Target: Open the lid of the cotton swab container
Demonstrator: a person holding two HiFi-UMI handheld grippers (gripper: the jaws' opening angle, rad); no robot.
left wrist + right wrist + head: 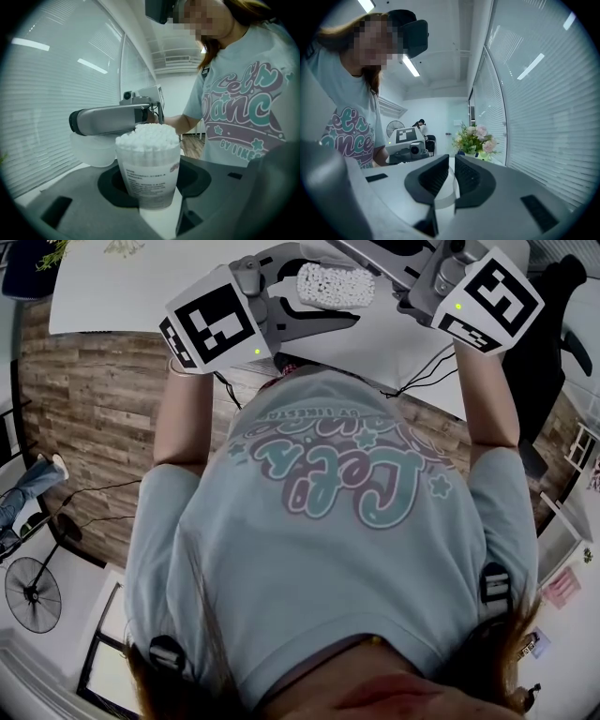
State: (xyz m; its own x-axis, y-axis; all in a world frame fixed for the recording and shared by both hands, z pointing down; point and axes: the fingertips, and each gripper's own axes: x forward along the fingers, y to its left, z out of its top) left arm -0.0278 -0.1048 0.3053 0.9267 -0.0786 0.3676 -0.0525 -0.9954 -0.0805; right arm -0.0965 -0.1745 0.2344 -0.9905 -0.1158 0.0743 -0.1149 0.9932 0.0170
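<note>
The clear cotton swab container (149, 173) stands upright and uncapped, packed with white swab tips; my left gripper (152, 185) is shut on its body. In the head view the container (335, 284) sits between that gripper's fingers over the white table (122, 287). The translucent lid (93, 150) hangs off to the container's left, apart from it, under my right gripper's grey finger (112, 119). In the right gripper view my right gripper (450, 173) is shut on the lid's thin wall (444, 196), its pads nearly together.
A pink flower bouquet (476, 138) stands on the table beyond the right gripper, beside the window blinds (543, 93). Black cables (422, 371) trail off the table's near edge. A floor fan (33, 594) stands on the wooden floor at lower left.
</note>
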